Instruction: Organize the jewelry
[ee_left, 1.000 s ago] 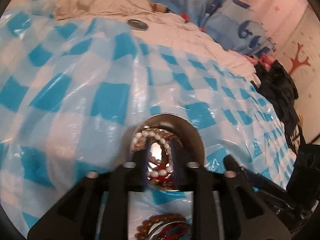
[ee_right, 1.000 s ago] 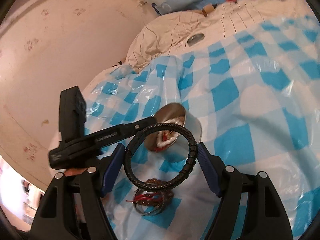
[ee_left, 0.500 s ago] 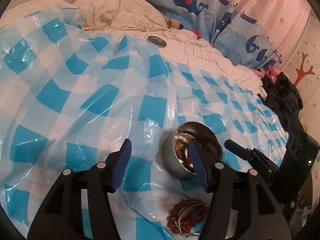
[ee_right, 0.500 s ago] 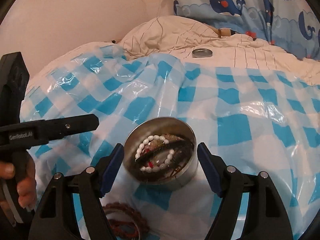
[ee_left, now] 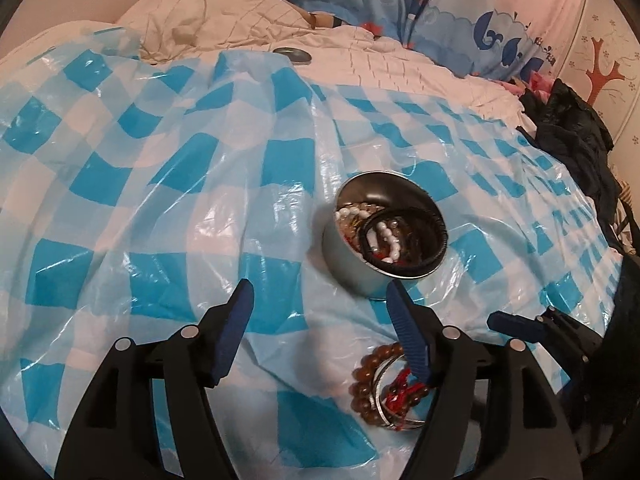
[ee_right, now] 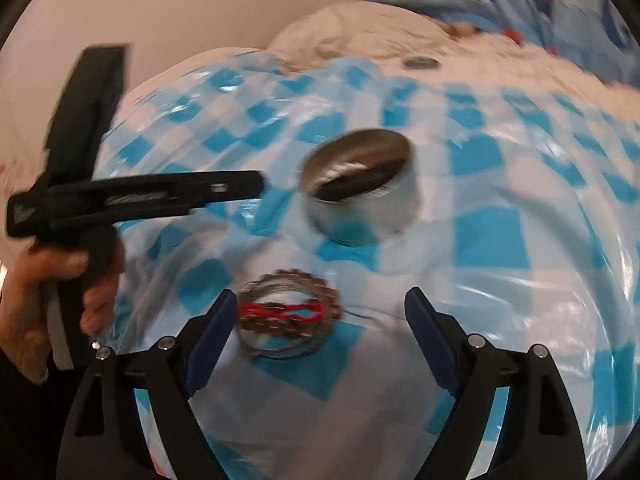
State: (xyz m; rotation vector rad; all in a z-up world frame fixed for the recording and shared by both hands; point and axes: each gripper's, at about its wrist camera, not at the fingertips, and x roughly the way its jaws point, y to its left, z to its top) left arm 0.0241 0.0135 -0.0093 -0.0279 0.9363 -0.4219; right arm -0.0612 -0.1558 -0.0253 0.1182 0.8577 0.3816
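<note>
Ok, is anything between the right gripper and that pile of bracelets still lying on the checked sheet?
Nothing visible. The right gripper is open and empty, and the bracelet pile lies just ahead by its left fingertip, with only bare checked sheet around. The metal tin sits farther back.

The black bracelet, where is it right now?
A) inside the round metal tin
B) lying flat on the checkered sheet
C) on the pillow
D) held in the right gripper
A: the black bracelet lies on top of the beads inside the metal tin, and both grippers are open and empty.
</note>
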